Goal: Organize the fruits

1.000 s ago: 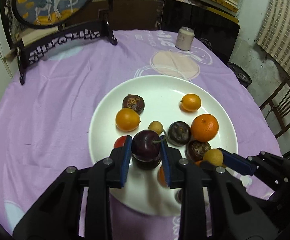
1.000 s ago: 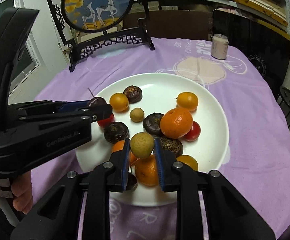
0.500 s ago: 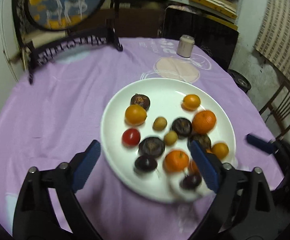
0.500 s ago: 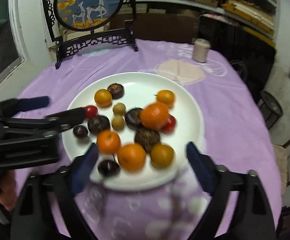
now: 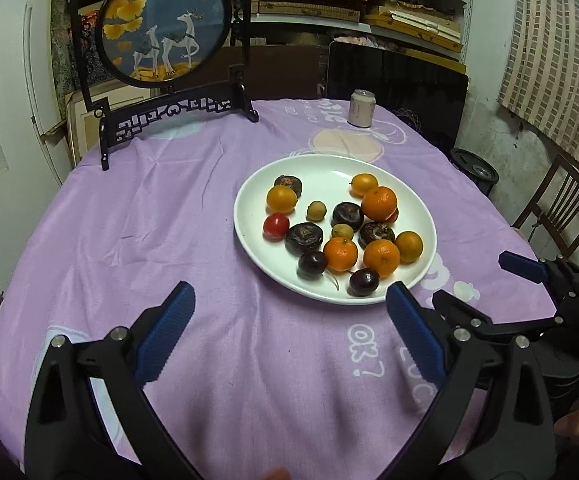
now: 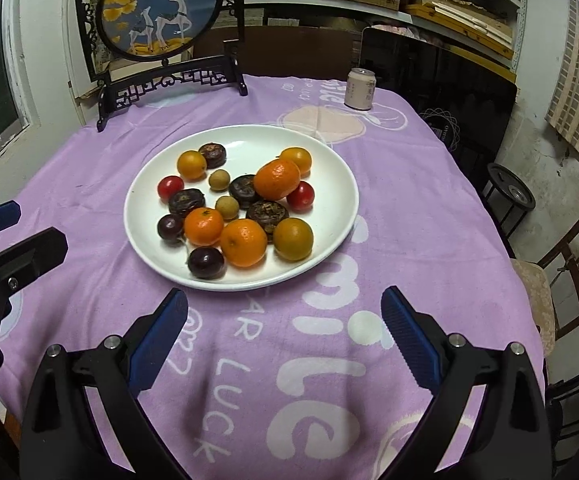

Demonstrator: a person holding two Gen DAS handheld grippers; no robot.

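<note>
A white plate (image 5: 329, 168) (image 6: 329, 168) on the purple tablecloth holds several fruits: oranges (image 5: 379, 203) (image 6: 276, 179), dark plums (image 5: 312, 263) (image 6: 205, 262), dark brown wrinkled fruits (image 5: 303, 237), small tan longans (image 5: 316, 211) (image 6: 226, 207) and red tomatoes (image 5: 276, 226) (image 6: 300, 196). My left gripper (image 5: 289, 312) is open and empty, held back from the plate's near edge. My right gripper (image 6: 285, 312) is open and empty, also back from the plate. The right gripper shows at the right of the left wrist view (image 5: 525, 268).
A round painted deer screen on a black stand (image 5: 165, 28) (image 6: 157, 8) stands at the table's back left. A pale can (image 5: 362, 108) (image 6: 360, 89) stands at the back. A wooden chair (image 6: 573, 264) and a black stool (image 6: 509, 194) are off the table's right side.
Both grippers have opened, letting go of a dark plum and a longan onto the plate, and have pulled back and up from the plate.
</note>
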